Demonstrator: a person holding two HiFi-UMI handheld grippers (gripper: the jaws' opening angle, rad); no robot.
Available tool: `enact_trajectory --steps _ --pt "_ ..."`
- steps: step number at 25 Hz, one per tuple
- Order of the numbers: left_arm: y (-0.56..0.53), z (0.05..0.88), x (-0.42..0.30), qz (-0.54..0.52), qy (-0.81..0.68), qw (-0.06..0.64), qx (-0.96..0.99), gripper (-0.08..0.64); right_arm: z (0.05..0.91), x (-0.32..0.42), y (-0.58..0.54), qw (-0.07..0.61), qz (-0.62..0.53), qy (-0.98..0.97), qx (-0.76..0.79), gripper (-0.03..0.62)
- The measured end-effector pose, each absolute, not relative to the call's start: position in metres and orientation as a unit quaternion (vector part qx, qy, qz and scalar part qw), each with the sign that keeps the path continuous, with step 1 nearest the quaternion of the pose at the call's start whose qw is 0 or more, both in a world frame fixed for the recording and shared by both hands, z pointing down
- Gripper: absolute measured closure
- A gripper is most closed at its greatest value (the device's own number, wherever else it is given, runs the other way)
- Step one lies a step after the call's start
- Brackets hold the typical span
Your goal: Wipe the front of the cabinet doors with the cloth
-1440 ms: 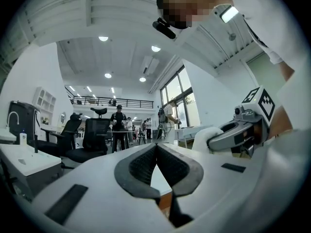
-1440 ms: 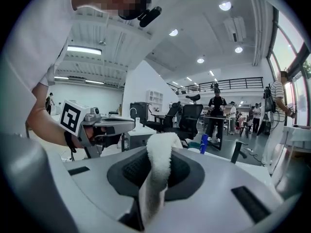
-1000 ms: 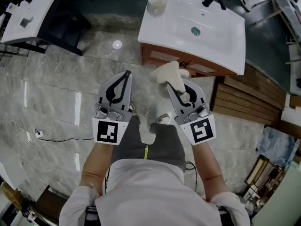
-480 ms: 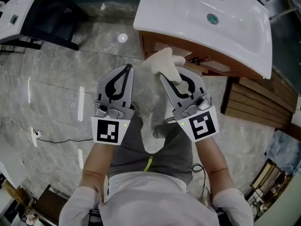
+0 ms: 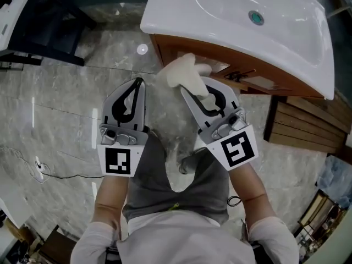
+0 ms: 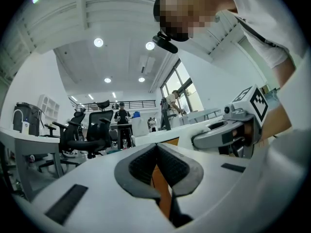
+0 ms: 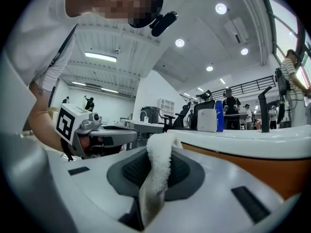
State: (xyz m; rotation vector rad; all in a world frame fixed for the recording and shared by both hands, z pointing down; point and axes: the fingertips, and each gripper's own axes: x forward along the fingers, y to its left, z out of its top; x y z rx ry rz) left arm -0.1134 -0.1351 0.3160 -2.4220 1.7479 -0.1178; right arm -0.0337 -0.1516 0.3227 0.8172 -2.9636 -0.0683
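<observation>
A white cloth (image 5: 183, 73) is pinched in my right gripper (image 5: 193, 92), which is shut on it; the cloth (image 7: 158, 174) rises between the jaws in the right gripper view. Its free end lies close to the wooden cabinet front (image 5: 220, 65) below the white sink top (image 5: 231, 21); I cannot tell whether it touches the wood. My left gripper (image 5: 132, 89) hovers over the floor to the left of the cloth, shut, with nothing between its pads (image 6: 146, 166). The orange-brown cabinet (image 7: 272, 166) shows under the sink edge in the right gripper view.
Grey marble floor (image 5: 60, 98) spreads below both grippers. A stack of wooden boards (image 5: 305, 125) lies to the right of the cabinet. A dark stand (image 5: 38, 32) with another white basin sits at the upper left. The person's legs (image 5: 176, 175) are under the grippers.
The view has moved closer to the sink cabinet. The right gripper with the cloth has come nearer the cabinet front's left part. The left gripper drifted slightly left.
</observation>
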Motion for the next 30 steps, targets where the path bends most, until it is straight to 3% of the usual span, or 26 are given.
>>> enact_trajectory --steps 9,21,30 --pt "-0.150 0.391 -0.114 -0.036 0.577 0.099 -0.810 0.541 0.385 -0.056 -0.174 0.000 -0.070 -0.970 0.233 0.517" --pt "-0.147 0.503 -0.087 -0.056 0.544 0.228 -0.806 0.541 0.481 -0.057 -0.175 -0.025 -0.178 -0.960 0.215 0.517" --pt "-0.131 0.545 -0.102 -0.042 0.544 0.232 -0.805 0.541 0.500 -0.062 -0.163 -0.041 -0.210 -0.948 0.236 0.517"
